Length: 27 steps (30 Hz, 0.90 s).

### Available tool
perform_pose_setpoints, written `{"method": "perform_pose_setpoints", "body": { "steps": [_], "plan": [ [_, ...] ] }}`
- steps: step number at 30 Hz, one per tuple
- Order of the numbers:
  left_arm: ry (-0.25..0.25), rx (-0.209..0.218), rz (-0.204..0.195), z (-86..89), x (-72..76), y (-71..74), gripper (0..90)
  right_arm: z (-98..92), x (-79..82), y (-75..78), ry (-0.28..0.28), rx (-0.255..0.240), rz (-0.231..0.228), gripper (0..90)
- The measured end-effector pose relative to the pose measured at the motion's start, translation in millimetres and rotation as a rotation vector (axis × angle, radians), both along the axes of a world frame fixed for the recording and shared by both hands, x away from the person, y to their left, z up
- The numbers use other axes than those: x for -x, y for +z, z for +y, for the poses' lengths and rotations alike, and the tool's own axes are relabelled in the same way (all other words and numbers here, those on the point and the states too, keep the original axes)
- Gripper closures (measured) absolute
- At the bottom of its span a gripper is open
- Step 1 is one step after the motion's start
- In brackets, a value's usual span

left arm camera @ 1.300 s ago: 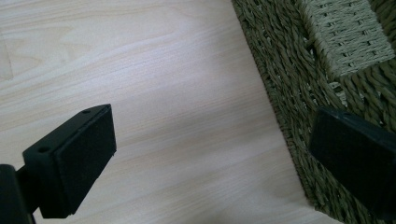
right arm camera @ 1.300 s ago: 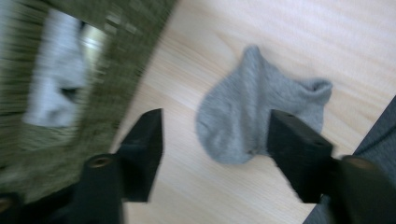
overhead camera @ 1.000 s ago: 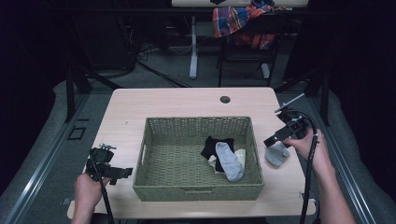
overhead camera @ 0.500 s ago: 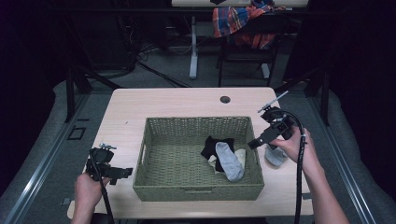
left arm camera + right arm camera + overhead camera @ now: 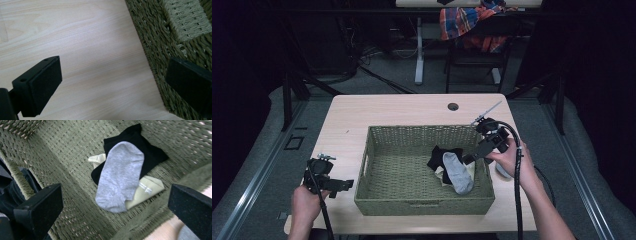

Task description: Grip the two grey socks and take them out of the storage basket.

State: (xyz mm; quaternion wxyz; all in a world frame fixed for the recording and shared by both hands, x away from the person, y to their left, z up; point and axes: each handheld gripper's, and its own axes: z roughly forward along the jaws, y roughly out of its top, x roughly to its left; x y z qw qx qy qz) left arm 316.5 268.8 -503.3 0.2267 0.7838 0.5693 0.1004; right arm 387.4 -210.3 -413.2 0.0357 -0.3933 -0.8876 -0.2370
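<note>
A woven green basket [image 5: 422, 131] stands in the middle of the wooden table [image 5: 387, 107]. Inside, at the right, a grey sock [image 5: 457, 172] [image 5: 120, 177] lies on a black sock [image 5: 439, 156] [image 5: 150, 150] and a cream sock [image 5: 147, 187]. My right gripper [image 5: 469, 160] [image 5: 113, 205] hangs over the basket's right rim, pointing down at that pile. Its jaws have just been opening and stand open with nothing between them. Another grey sock [image 5: 501, 171] lies on the table right of the basket, half hidden by the hand. My left gripper [image 5: 344, 185] [image 5: 112, 82] is open, low beside the basket's left wall [image 5: 160, 37].
A round cable hole [image 5: 453, 106] sits near the table's far edge. Behind the table stands a chair with a plaid cloth [image 5: 472, 20]. The right gripper's cable [image 5: 517, 200] trails back along the forearm. Bare tabletop lies left of and beyond the basket.
The right gripper has moved left, from beside the grey sock on the table to above the basket's right rim. That sock stays on the table. The left gripper has kept still.
</note>
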Motion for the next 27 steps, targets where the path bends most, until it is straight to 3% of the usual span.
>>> {"method": "perform_pose_setpoints", "body": {
  "steps": [5,6,8,19,21,22,27],
  "plan": [
    [0.003,0.002,0.003,-0.1,-0.1,0.1,1.0,10.1,-3.9,-9.1,0.035,0.044,0.024,0.0],
    [0.001,0.002,0.001,0.0,-0.2,0.0,1.0,14.4,-3.9,-13.9,0.022,0.032,0.025,1.1],
    [0.001,0.003,-0.002,0.7,0.0,0.2,1.0,19.2,-6.3,-18.7,0.037,0.064,0.033,2.1],
    [0.000,0.008,-0.002,2.8,0.1,0.6,1.0,48.1,-13.4,-49.7,0.045,0.197,0.087,22.9],
    [0.001,0.009,-0.001,2.9,0.1,0.5,1.0,55.9,-12.7,-56.5,0.038,0.200,0.094,27.0],
    [0.000,0.009,-0.002,2.9,0.1,0.6,1.0,58.5,-13.9,-57.9,0.061,0.235,0.099,28.8],
    [0.004,0.012,-0.002,3.1,0.0,0.4,1.0,72.0,-14.0,-71.1,0.077,0.302,0.098,38.1]
  ]
}}
